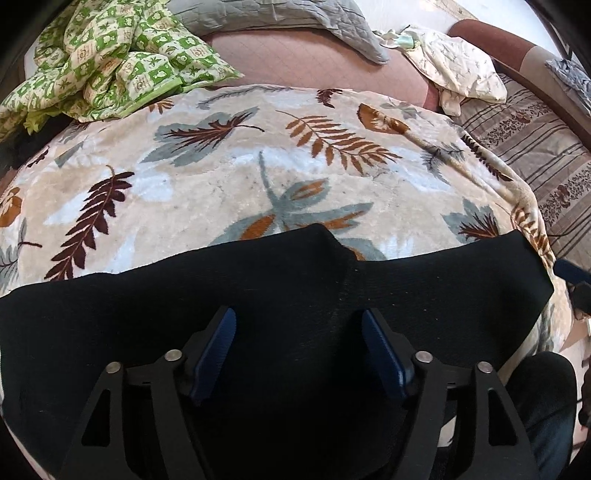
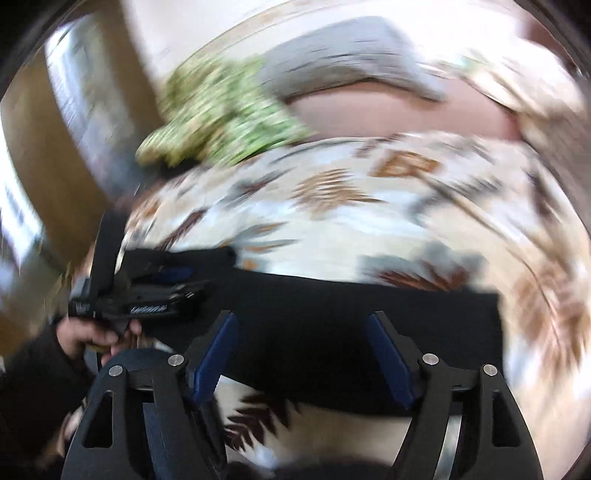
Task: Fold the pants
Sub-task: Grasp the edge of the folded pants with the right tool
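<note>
Left gripper (image 1: pixel 298 325) sits nearest the lens, blue pads (image 1: pixel 218 350) spread wide, nothing clamped. Black pants (image 1: pixel 258 295) lie flat under and between the jaws, spreading out past both fingers and ahead of the tips. Cannot tell if the pads touch the cloth or hang just above it. Ahead of the jaws the pants end at a straight edge with a small raised point, on a leaf-print blanket (image 1: pixel 221 177).

Left wrist view is sharp. It shows a green checked quilt (image 1: pixel 110 59) far ahead to the left of the jaws, a grey quilt (image 1: pixel 295 26) far ahead, a white printed cloth (image 1: pixel 461 66) ahead to the right, and a striped bedcover (image 1: pixel 535 155) off to the right.

Right wrist view is motion-blurred. Right gripper (image 2: pixel 303 332) is also wide open, holding nothing, pads (image 2: pixel 388 354) over a narrower band of the pants (image 2: pixel 351 314). The blanket (image 2: pixel 332 229) shows both ahead of the band and below it, near the finger bases. Only this view shows the left gripper (image 2: pixel 177 277) from outside, left of the jaws, lying low over the pants' end, with the hand (image 2: pixel 92 336) gripping its handle. The green quilt (image 2: pixel 221 118) is a smear here.
</note>
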Demonstrator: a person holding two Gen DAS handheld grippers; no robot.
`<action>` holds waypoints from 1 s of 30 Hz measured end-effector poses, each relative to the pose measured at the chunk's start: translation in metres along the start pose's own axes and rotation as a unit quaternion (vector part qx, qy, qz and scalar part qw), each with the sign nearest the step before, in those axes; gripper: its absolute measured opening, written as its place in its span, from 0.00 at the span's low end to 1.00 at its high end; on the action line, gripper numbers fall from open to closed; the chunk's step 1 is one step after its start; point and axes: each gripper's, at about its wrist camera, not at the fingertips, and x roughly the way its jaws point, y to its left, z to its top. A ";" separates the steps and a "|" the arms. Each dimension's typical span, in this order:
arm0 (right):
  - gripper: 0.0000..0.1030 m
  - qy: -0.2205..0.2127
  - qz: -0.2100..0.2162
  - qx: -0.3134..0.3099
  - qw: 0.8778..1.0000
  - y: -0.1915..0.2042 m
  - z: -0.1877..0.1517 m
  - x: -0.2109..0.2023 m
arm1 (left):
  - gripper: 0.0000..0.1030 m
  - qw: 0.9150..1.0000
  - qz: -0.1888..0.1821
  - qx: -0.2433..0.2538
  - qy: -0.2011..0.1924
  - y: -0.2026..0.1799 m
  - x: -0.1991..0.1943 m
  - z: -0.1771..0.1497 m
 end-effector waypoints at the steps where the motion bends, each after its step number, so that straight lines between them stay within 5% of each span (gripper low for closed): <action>1: 0.73 -0.003 -0.007 0.025 1.000 -0.012 -0.005 -0.006 | 0.75 1.000 -0.003 0.002 0.003 -0.001 0.001 0.000; 5: 0.73 0.000 -0.057 0.097 0.994 -0.050 -0.035 -0.021 | 0.80 1.000 0.004 0.007 0.010 -0.006 0.003 0.002; 10: 0.73 -0.006 -0.050 0.169 0.984 -0.082 -0.062 -0.039 | 0.87 1.000 0.013 0.006 -0.005 -0.011 0.004 -0.001; 16: 0.74 -0.012 0.029 0.235 0.972 -0.112 -0.081 -0.036 | 0.93 0.999 0.039 0.025 -0.026 -0.024 0.006 -0.013; 22: 0.78 -0.018 0.125 0.317 0.940 -0.142 -0.096 -0.021 | 0.95 0.999 0.039 0.023 -0.028 -0.023 0.007 -0.014; 30: 0.82 -0.031 0.144 0.360 0.921 -0.149 -0.095 -0.021 | 0.96 0.999 0.038 0.024 -0.029 -0.023 0.007 -0.014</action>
